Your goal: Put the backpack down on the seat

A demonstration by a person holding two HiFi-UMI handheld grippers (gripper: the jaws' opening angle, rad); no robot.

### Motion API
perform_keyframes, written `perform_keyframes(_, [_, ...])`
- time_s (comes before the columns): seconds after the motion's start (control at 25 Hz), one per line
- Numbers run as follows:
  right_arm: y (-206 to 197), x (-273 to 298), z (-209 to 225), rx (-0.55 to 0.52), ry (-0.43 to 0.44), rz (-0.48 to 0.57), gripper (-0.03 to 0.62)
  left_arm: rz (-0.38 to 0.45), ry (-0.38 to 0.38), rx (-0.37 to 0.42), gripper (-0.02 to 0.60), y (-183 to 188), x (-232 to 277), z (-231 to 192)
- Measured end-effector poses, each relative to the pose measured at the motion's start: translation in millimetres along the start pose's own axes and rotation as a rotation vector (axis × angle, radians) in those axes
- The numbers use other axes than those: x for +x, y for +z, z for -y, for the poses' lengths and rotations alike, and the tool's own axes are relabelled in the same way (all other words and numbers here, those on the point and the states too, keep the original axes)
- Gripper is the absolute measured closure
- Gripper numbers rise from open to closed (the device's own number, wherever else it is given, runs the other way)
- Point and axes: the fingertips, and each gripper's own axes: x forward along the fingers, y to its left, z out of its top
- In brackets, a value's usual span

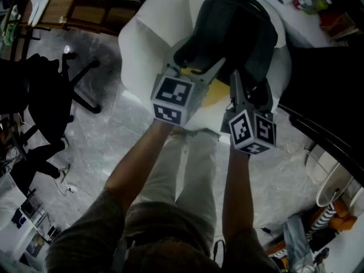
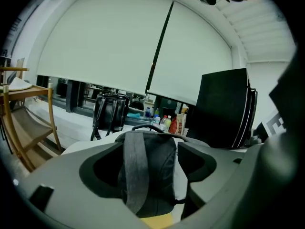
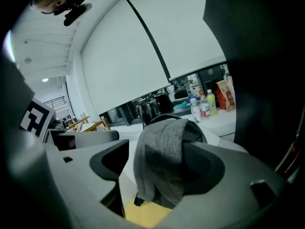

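Backpack (image 1: 233,36) stands upright on the white seat (image 1: 145,56), base next to a yellow cushion (image 1: 215,93); both grippers are at its near side. Left gripper (image 1: 199,67) jaws are wide apart w/ a grey shoulder strap (image 2: 134,171) running btwn them, pads not pressing it; right gripper (image 1: 250,92) jaws are likewise spread, the other grey strap (image 3: 159,161) hanging loose in the gap, nothing clamped

Dark grey backpack (image 1: 233,33), white seat (image 1: 151,44), seemingly yellow cushion (image 1: 215,93).
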Motion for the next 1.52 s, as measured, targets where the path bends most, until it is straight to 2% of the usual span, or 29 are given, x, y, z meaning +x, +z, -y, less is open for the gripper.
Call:
perform_keyframes(0.24, [-1,-7,3,-0.009,-0.045,-0.002,0.247,0.002,-0.005,-0.005,0.222,2,-7,2])
perform_keyframes(0.44, [3,-14,-3,-0.017,-0.028,-0.009,0.260,0.002,-0.035,-0.007,0.232,5,-15,13])
perform_keyframes(0.6, [8,-28,-19,-0.015,0.017,-0.017,0.404,-0.004,-0.068,-0.009,0.363,12,-30,28])
perform_keyframes(0.76, [11,-48,-38,0.003,0.050,-0.038,0.592,-0.070,-0.061,-0.029,0.567,15,-49,40])
perform_keyframes(0.8, [13,-54,-44,0.009,0.066,-0.048,0.592,-0.088,-0.054,-0.032,0.581,16,-55,43])
perform_keyframes(1.04, [46,-91,-78,0.007,0.119,-0.068,0.592,-0.131,-0.030,-0.067,0.581,42,-98,60])
perform_keyframes(1.24, [73,-114,-101,0.011,0.165,-0.080,0.592,-0.141,-0.016,-0.049,0.581,74,-128,72])
perform_keyframes(1.52, [101,-151,-135,0.056,0.237,-0.097,0.592,-0.151,-0.039,-0.066,0.581,111,-169,91])
